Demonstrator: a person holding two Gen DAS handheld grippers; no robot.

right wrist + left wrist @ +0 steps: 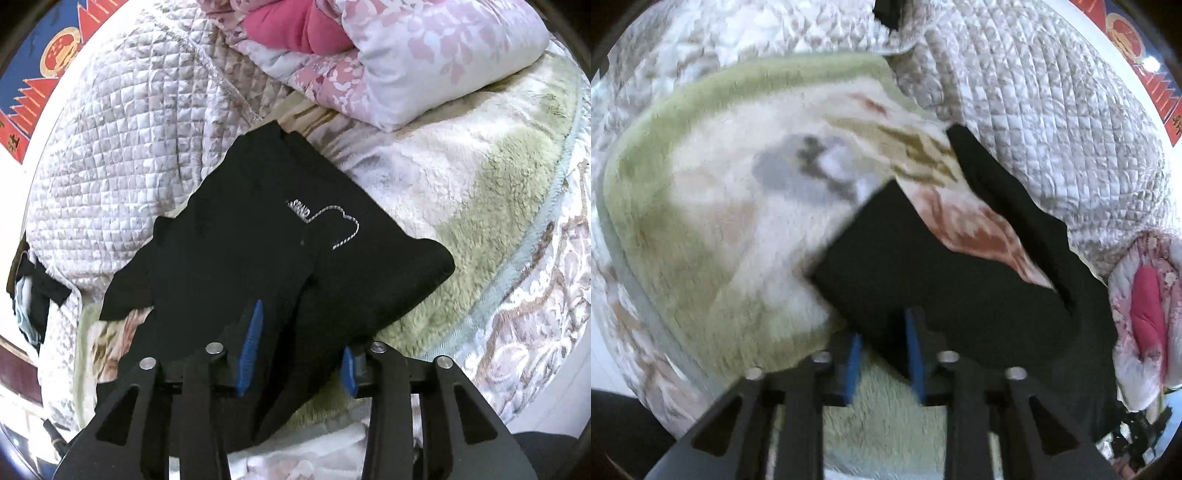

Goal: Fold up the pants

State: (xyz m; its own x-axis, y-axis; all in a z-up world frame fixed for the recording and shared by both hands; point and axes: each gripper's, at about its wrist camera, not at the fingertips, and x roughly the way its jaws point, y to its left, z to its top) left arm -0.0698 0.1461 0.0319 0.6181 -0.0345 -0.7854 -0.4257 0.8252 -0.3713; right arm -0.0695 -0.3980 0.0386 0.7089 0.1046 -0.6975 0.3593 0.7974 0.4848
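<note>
Blur smears the left-wrist view; there we see the black pants (908,266) lying on a plush blanket (713,206), one corner pinched between the pads of the left gripper (884,354), which is clenched on the cloth. A blanket flap covers part of the pants. In the right-wrist view their long axis slants lower left to upper right. The right gripper (299,347) straddles them, pads apart, released. A floral quilt (424,62) sits beyond.
</note>
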